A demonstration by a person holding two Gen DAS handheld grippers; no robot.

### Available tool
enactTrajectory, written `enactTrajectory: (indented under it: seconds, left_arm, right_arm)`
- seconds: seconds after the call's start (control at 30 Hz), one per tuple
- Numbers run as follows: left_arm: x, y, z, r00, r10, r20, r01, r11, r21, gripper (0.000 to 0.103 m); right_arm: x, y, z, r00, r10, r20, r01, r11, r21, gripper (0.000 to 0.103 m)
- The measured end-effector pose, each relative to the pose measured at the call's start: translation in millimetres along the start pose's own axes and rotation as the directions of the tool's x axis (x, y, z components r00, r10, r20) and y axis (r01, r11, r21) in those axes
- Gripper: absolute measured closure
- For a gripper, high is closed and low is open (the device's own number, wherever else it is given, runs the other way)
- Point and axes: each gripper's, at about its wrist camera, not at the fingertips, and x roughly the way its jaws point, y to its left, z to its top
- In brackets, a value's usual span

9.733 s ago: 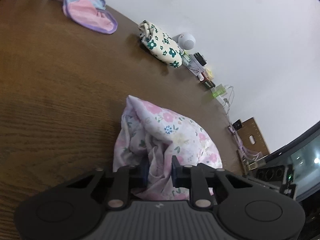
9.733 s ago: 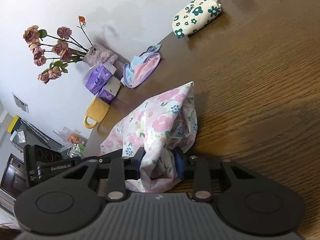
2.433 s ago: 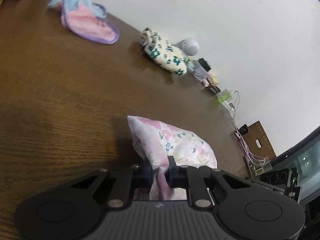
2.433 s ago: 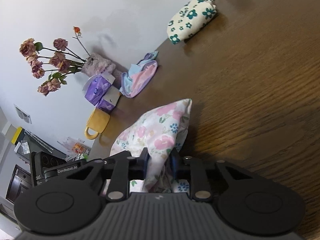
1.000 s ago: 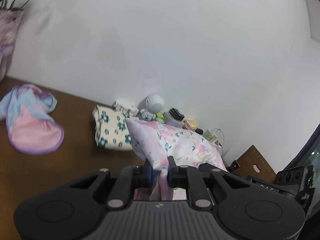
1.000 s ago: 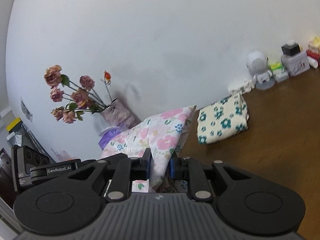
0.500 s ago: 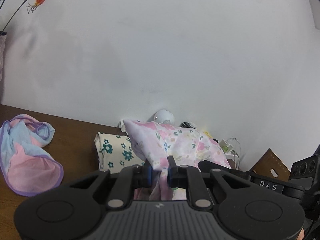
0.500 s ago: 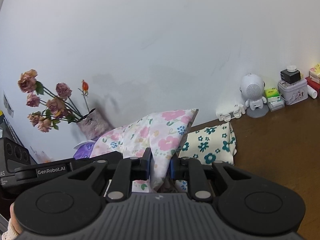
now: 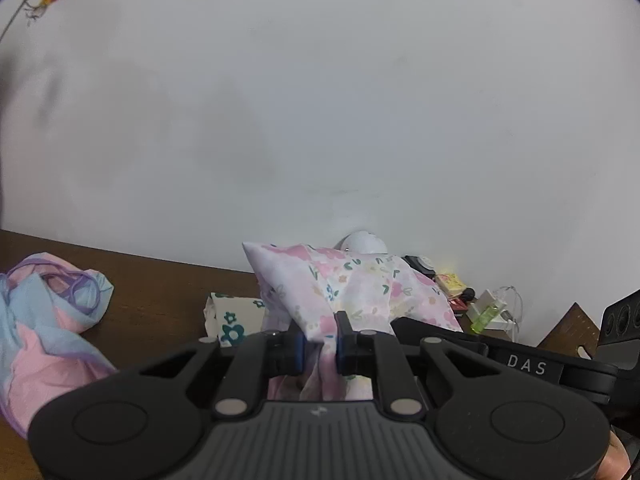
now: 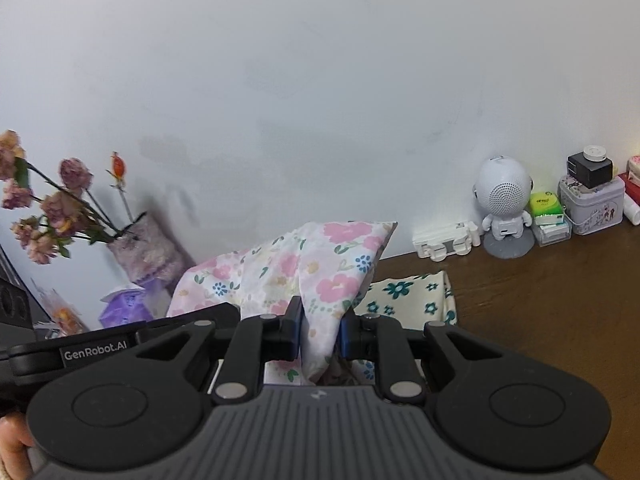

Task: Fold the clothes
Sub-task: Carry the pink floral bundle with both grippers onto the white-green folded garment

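Gripping floral garment (image 9: pixel 352 292), left gripper (image 9: pixel 320 346), right gripper (image 10: pixel 320 334) now nearer green-flowered folded cloth (image 10: pixel 412 300).

Held garment (image 10: pixel 320 272) before folded cloth (image 10: pixel 416 296) — speaker (image 10: pixel 505 204) behind.

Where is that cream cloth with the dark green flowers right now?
The cream cloth lies folded on the brown table near the wall, just behind the held pink floral cloth, left of the white robot toy.
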Motion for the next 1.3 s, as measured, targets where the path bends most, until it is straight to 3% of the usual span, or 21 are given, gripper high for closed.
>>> enactTrajectory:
  seconds: [0.57,1.03,1.13,1.23,1.3]
  left_arm:
    - [104,52,-2,0.994,0.021,-0.106,-0.030,0.995,-0.091,0.090]
    - [132,59,-10,0.991,0.055,-0.124,-0.062,0.997,-0.051,0.086]
    - [135,59,-13,0.990,0.069,-0.122,-0.074,0.997,-0.037,0.082]
    - [132,61,-14,0.991,0.085,-0.099,-0.088,0.996,-0.022,0.070]
    - [125,61,-12,0.991,0.111,-0.074,-0.111,0.994,-0.006,0.047]
  right_arm:
    - [102,-68,4,0.995,0.001,-0.095,0.008,0.996,0.088,0.086]
    - [121,-93,-4,0.993,-0.024,-0.114,0.035,0.995,0.095,0.084]
    - [124,-95,-7,0.993,-0.030,-0.114,0.040,0.995,0.091,0.083]
    - [124,-94,-9,0.994,-0.035,-0.107,0.044,0.996,0.079,0.078]
    - [120,-95,-8,0.995,-0.038,-0.092,0.045,0.996,0.079,0.056]
